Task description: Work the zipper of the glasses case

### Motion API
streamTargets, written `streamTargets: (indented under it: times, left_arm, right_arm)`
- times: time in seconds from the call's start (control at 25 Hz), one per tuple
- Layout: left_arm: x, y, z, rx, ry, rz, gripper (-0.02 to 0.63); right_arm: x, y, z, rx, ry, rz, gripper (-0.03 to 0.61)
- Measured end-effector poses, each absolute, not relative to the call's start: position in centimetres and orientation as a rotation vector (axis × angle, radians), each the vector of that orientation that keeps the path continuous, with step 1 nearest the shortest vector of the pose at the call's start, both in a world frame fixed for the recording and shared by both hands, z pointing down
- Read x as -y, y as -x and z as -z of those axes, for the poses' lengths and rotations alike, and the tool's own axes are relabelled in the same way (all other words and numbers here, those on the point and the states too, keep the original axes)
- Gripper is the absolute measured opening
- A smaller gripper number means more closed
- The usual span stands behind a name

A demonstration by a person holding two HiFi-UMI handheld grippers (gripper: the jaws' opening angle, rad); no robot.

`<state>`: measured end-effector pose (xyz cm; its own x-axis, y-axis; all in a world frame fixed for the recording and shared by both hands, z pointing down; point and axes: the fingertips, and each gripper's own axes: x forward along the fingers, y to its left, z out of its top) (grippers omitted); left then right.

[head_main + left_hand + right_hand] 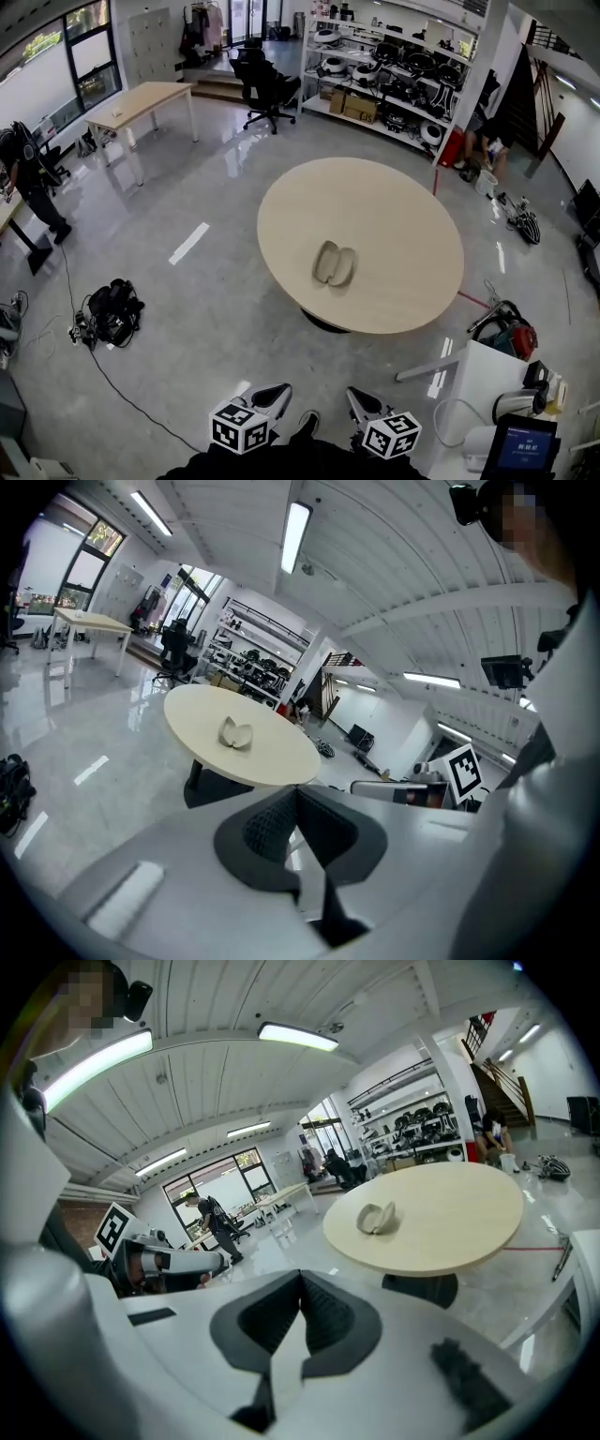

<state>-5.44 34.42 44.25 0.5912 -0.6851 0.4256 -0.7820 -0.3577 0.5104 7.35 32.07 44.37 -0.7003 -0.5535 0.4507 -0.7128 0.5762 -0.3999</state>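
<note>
The glasses case (pixel 334 264) is beige and lies spread open on the round light-wood table (pixel 403 206), well away from both grippers. It also shows small in the left gripper view as the glasses case (pixel 234 733) and in the right gripper view as the glasses case (pixel 377 1218). My left gripper (pixel 272 397) and right gripper (pixel 362 405) are held low near my body, far short of the table. Both are shut with nothing between the jaws: left gripper (pixel 296 791), right gripper (pixel 300 1277).
A pile of dark bags and cables (pixel 111 312) lies on the floor at left. A white cabinet with a kettle and a screen (pixel 511 412) stands at right. Shelves (pixel 394 75), an office chair (pixel 267 94), a rectangular table (pixel 141 103) and a person (pixel 28 178) are farther off.
</note>
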Motion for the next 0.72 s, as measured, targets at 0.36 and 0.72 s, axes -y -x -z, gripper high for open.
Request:
streamTargets:
  times: [0.36, 0.72]
  left_arm:
    - [-27.9, 1.8, -43.3, 1.206, -2.153, -0.17, 0.006]
    - [-24.9, 3.0, -43.8, 1.244, -2.097, -0.16, 0.005]
  right_arm:
    - [-25.2, -11.4, -44.2, 2.567, -1.036, -0.806, 0.003]
    - [-21.9, -10.7, -45.1, 2.552, -0.995, -0.836, 0.003]
